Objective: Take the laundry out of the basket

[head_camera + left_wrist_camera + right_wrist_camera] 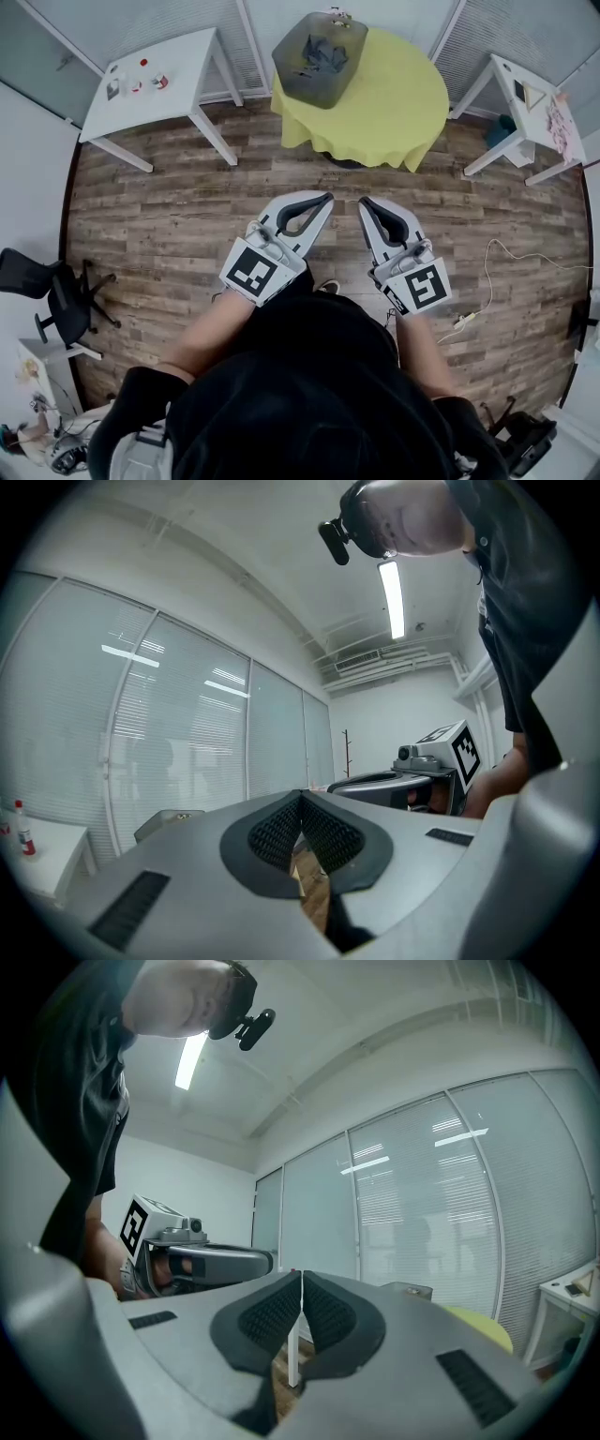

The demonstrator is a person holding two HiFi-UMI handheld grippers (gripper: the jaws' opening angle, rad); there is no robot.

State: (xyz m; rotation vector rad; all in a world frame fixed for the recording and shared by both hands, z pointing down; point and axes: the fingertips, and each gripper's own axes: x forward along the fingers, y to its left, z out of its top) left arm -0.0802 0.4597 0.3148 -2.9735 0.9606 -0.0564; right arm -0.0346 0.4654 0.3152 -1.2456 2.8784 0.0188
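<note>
At 12 o'clock in the head view: grey basket (305, 82) on a round yellow table (408, 103), with dark laundry (323, 53) lying inside. Near the centre, a little toward 6 o'clock: left gripper (325, 199) and right gripper (365, 202) side by side over the wood floor (159, 206), tips pointing to 12 o'clock, well apart from the basket. Clenched jaws on the left, pads pressed together on nothing. Same on the right: clenched, pads touching, empty. White table (178, 70) at 10 o'clock, a second white table (511, 89) at 2 o'clock.
</note>
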